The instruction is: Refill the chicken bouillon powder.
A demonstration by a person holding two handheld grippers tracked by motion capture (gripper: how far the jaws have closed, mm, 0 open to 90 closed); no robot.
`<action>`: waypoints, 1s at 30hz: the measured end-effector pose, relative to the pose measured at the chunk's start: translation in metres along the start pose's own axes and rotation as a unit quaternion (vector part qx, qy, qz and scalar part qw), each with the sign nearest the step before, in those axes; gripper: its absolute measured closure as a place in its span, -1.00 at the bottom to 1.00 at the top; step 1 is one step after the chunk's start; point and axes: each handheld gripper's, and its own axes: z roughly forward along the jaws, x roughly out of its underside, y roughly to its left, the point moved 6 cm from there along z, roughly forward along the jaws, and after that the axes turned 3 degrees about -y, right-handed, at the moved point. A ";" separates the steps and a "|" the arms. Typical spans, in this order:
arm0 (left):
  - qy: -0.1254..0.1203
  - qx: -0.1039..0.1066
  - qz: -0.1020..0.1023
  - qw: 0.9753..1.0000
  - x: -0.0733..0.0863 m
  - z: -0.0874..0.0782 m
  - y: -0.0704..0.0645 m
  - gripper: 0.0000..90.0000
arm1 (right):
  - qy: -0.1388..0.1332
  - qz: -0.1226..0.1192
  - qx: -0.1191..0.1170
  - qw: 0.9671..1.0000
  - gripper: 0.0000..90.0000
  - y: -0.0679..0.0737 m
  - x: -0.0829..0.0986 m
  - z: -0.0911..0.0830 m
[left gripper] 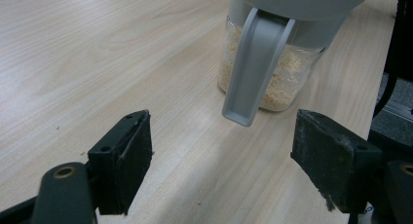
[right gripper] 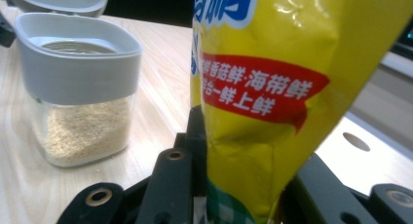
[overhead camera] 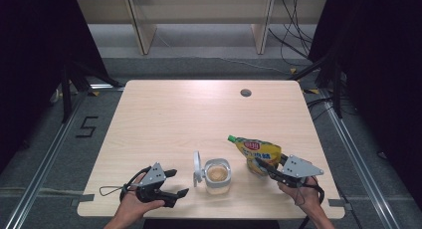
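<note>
A clear jar (overhead camera: pixel 218 176) with a grey collar and a flipped-open grey lid (overhead camera: pixel 197 168) holds pale granules near the table's front edge. In the left gripper view the jar (left gripper: pixel 272 83) stands just ahead, its lid (left gripper: pixel 253 63) hanging down in front. My left gripper (overhead camera: pixel 175 182) is open to the jar's left, nothing between its fingers (left gripper: pixel 122 160). A yellow spouted pouch (overhead camera: pixel 257 153) with a green cap lies right of the jar. My right gripper (overhead camera: pixel 264 165) is shut on the pouch's bottom end (right gripper: pixel 263 151). The jar (right gripper: pixel 78 87) stands left of it.
The wooden table (overhead camera: pixel 189 119) has a round cable hole (overhead camera: pixel 245 92) at the back right. Metal rails run along the floor on both sides, and cables lie on the floor behind the table.
</note>
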 end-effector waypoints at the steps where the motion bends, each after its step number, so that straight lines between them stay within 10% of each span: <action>1: 0.000 0.000 0.000 1.000 0.000 0.000 0.000 -0.51 | 0.002 0.009 0.000 1.000 0.65 -0.002 0.002 0.000; 11: -0.011 0.002 -0.006 1.000 -0.002 0.000 -0.001 -0.51 | 0.004 0.055 0.032 0.998 0.65 -0.026 0.019 -0.002; 30: -0.010 0.000 0.006 1.000 -0.002 -0.002 0.001 -0.51 | 0.021 0.101 0.052 0.993 0.63 -0.028 0.029 -0.012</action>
